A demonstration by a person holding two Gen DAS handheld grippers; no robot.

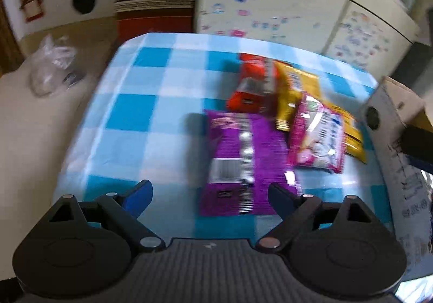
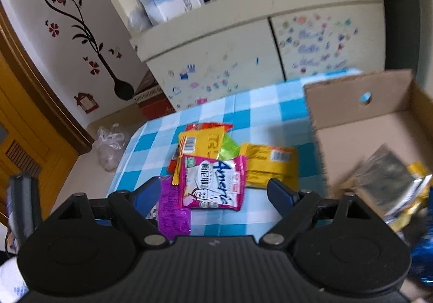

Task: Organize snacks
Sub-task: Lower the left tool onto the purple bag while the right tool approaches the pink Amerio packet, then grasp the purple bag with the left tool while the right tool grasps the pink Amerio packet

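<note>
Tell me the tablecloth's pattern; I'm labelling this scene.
Blue and white checks on the tablecloth, clearest in the left wrist view.

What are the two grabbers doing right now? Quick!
Left gripper: open, holding nothing, above the purple snack packet.
Right gripper: open, holding nothing, above the pink snack packet.

Snack packets (image 1: 281, 119) lie clustered on blue-checked tablecloth (image 1: 140, 102) beside cardboard box (image 1: 397, 124).

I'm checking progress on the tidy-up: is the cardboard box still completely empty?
No. In the right wrist view the cardboard box already holds a silver-and-gold snack packet lying on its floor.
</note>
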